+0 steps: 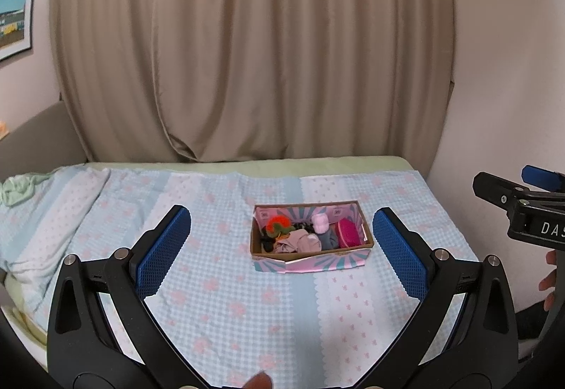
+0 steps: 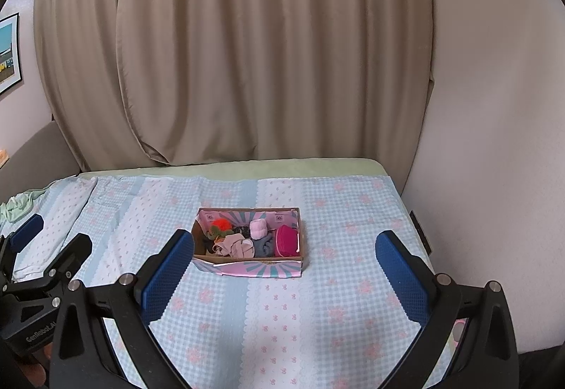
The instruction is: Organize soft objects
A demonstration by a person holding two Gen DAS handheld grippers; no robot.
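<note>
A small cardboard box [image 1: 317, 262] with a pink and teal pattern sits on the checked bedspread [image 1: 219, 300]. Inside lie an orange fluffy item [image 1: 275, 223], a pale pink roll [image 1: 320, 223], a magenta pouch [image 1: 348, 233], a grey-blue cloth [image 1: 328, 239] and a beige cloth [image 1: 293, 242]. My left gripper [image 1: 282, 212] is open and empty, short of the box. In the right wrist view the box [image 2: 254, 269] lies ahead of my right gripper [image 2: 285, 236], which is open and holds nothing. Each gripper shows at the edge of the other's view: right gripper [image 1: 505, 177], left gripper [image 2: 60, 230].
Beige curtains [image 1: 282, 53] hang behind the bed, and a pale wall [image 2: 494, 142] runs along its right side with an outlet [image 2: 420, 233]. A bunched green cloth [image 1: 17, 191] lies at the far left. A framed picture [image 1: 14, 15] hangs on the left wall.
</note>
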